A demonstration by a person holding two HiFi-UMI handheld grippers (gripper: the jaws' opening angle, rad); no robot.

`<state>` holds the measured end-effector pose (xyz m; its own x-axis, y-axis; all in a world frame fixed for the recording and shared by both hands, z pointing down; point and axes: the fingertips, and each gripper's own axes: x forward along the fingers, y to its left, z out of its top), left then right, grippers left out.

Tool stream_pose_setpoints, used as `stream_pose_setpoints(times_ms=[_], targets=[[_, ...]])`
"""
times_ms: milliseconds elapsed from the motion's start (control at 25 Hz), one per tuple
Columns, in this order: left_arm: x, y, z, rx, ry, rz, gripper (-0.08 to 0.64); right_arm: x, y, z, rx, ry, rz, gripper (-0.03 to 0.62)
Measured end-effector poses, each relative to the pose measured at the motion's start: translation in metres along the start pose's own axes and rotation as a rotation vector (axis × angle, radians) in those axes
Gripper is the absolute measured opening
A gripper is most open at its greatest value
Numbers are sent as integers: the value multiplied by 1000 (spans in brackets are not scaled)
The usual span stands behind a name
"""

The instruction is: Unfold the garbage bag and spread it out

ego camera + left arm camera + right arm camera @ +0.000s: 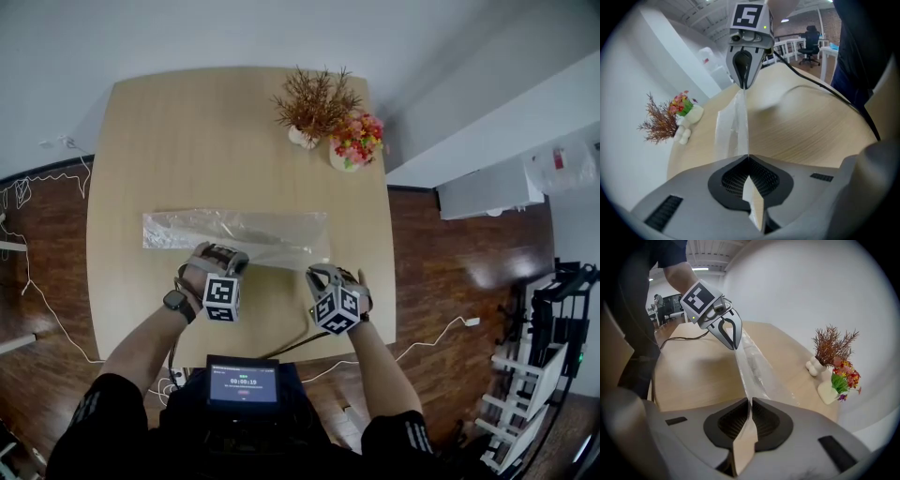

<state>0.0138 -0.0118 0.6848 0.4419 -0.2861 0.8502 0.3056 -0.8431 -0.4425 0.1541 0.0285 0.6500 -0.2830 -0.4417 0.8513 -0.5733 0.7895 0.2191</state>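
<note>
Lying across the middle of the tabletop [169,131]: one garbage bag [187,228], clear thin film, folded into a long flat strip that runs left to right, with both tools at its near long edge.

Handling, as judged: very light, limp and slippery, with layers likely to cling together. It may stretch or tear if yanked. It has no stiffness to carry a push, so it can be moved only by pulling. Best hold: the film at an edge, with two pinches set apart along that edge, so that drawing them away from each other opens the fold.

Left tool [221,253]: jaws pressed fully together with film pinched between them, at the near edge a little left of the strip's middle. A band of film [733,126] runs straight from it to the other tool.

Right tool [323,273]: jaws all but closed, nipping the same edge near the strip's right end, with thin sheet [757,366] caught between the pads.

Far right of the tabletop, well apart from the bag: dried sprig [314,98] and flower posy [356,141], standing side by side.
</note>
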Motion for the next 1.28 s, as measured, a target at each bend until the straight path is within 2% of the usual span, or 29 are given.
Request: stream_pose_setpoints(times_ms=[280, 560, 760, 920, 1120, 1280], targets=[[9, -34, 7, 8, -5, -70, 0, 7, 16, -23, 113, 38, 40, 77], [19, -60, 13, 23, 3, -133, 0, 21, 30, -50, 171, 91, 82, 107], [29, -73, 9, 14, 21, -192, 0, 28, 39, -59, 206, 118, 124, 129], [31, -74, 7, 1, 21, -210, 0, 29, 40, -58, 222, 129, 138, 143], [32, -75, 8, -1, 19, -206, 0, 16, 31, -50, 271, 76, 123, 178], [31, -75, 7, -10, 16, -204, 0, -18, 0, -22, 332, -19, 65, 198]])
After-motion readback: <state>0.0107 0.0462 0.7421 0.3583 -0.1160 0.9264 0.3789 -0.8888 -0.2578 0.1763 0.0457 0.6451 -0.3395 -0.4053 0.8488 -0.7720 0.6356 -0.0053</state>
